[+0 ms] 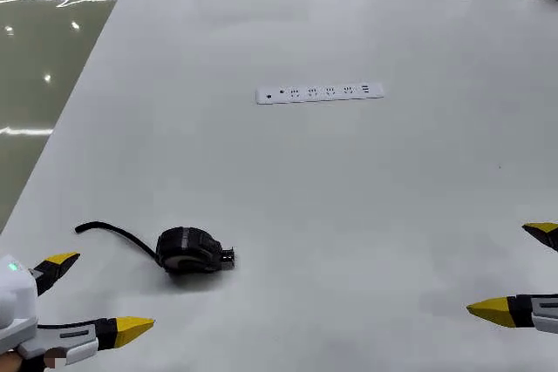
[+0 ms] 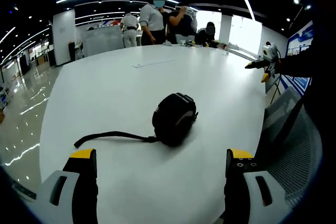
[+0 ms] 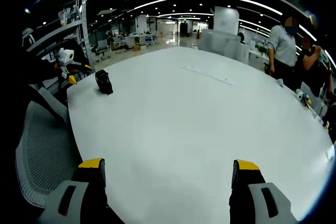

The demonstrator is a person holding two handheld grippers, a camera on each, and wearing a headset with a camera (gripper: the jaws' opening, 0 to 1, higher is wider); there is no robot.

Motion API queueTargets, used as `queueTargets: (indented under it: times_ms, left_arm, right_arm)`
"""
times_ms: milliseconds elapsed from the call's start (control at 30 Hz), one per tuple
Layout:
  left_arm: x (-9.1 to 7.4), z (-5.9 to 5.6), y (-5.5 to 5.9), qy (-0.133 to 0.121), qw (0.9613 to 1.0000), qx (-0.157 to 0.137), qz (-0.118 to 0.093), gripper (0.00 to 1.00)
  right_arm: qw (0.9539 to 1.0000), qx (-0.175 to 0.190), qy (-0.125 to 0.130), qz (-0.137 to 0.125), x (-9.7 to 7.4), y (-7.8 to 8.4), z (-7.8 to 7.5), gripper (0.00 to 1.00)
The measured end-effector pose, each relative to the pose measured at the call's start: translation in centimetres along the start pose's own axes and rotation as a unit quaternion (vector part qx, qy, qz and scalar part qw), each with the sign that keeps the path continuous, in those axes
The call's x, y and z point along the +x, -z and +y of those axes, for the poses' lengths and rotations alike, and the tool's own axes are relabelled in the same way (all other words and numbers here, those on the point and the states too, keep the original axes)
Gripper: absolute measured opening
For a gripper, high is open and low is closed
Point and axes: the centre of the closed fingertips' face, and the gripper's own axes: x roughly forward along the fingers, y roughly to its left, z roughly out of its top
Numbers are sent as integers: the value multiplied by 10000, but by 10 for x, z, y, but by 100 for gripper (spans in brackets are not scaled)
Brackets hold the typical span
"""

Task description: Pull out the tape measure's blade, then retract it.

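Just ahead of left gripper, jaws parted: tape measure, untouched.

Left tongs spread wide; right tongs spread wide, well apart.

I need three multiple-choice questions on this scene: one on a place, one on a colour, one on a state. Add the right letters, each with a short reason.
1. The tape measure lies nearest to: A. the left hand-held gripper; B. the right hand-held gripper; C. the power strip.
2. Its colour is: A. yellow; B. black; C. white.
3. The left hand-held gripper is: A. open and empty; B. shut on the tape measure; C. shut on nothing.
Key: 1 A, it sits just before the left jaws, far from the other two. 2 B, the case is black. 3 A, the jaws stand apart with nothing between.
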Motion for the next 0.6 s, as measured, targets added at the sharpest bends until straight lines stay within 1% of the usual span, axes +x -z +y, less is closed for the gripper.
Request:
queueTargets:
  times_ms: [167,233,333,600]
  left_arm:
    - [0,3,-8,-7,10000,71,-34,99]
    - [1,1,-9,31,10000,90,-27,99]
    - [3,0,-9,64,9999,152,9,99]
    - [3,-1,-7,86,9998,143,52,99]
  right_arm:
    - [10000,-29,-9,17,-1,2,1,99]
    - [10000,-63,-22,20,-1,2,2,99]
    - [9999,-102,-51,26,-2,2,3,99]
    - [9999,-106,-37,35,-3,3,1,99]
